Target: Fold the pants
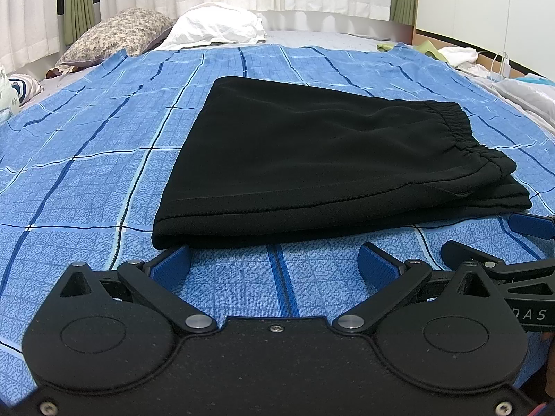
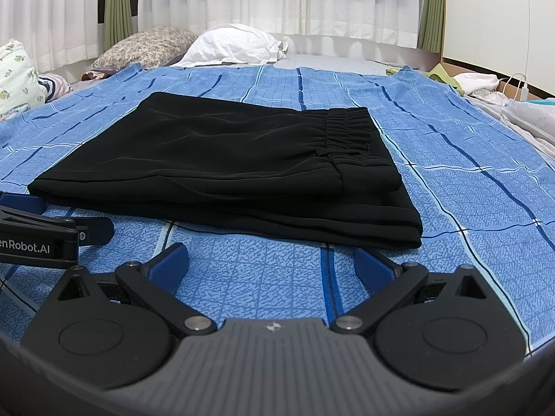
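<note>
Both grippers, left gripper [image 1: 275,260] and right gripper [image 2: 272,261], rest wide-jawed, empty, below folded black pants [image 1: 322,152] at frame centre

Folded black pants [image 2: 222,159] on blue bedspread [image 2: 468,180]

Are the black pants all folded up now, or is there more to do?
Looks nearly done: the black pants lie in a flat stack on the blue checked bedspread, elastic waistband on top. Nothing is in hand: the left gripper and right gripper are open, empty, beside the near edge. Maybe nothing remains.
</note>
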`<state>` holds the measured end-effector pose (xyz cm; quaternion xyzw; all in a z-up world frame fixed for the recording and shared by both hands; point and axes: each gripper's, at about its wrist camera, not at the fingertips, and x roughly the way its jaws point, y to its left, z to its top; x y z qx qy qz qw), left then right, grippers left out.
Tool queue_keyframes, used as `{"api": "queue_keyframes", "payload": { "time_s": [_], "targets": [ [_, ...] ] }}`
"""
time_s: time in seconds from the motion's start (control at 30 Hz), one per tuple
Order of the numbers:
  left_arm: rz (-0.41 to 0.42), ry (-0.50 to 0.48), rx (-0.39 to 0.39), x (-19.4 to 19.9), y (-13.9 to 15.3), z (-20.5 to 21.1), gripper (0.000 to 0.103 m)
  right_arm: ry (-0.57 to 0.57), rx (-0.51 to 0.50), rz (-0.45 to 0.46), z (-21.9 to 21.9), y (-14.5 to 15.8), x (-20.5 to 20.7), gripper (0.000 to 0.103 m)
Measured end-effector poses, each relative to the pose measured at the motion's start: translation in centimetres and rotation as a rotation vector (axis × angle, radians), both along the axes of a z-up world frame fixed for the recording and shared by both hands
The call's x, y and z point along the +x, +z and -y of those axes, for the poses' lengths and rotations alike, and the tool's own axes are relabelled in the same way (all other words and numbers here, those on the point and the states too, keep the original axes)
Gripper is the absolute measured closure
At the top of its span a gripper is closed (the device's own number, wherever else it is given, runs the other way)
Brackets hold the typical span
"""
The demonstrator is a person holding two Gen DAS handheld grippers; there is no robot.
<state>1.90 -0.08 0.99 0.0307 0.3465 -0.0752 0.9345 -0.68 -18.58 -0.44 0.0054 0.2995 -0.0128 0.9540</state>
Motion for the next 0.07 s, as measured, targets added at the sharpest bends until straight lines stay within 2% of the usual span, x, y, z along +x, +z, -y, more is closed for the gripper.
{"api": "queue_keyframes", "payload": {
  "time_s": [0.07],
  "targets": [
    [0.000, 0.001, 0.001, 0.01, 0.02, 0.02, 0.000, 0.001, 0.000, 0.001, -0.04, 0.10, 0.08, 0.000]
  ]
}}
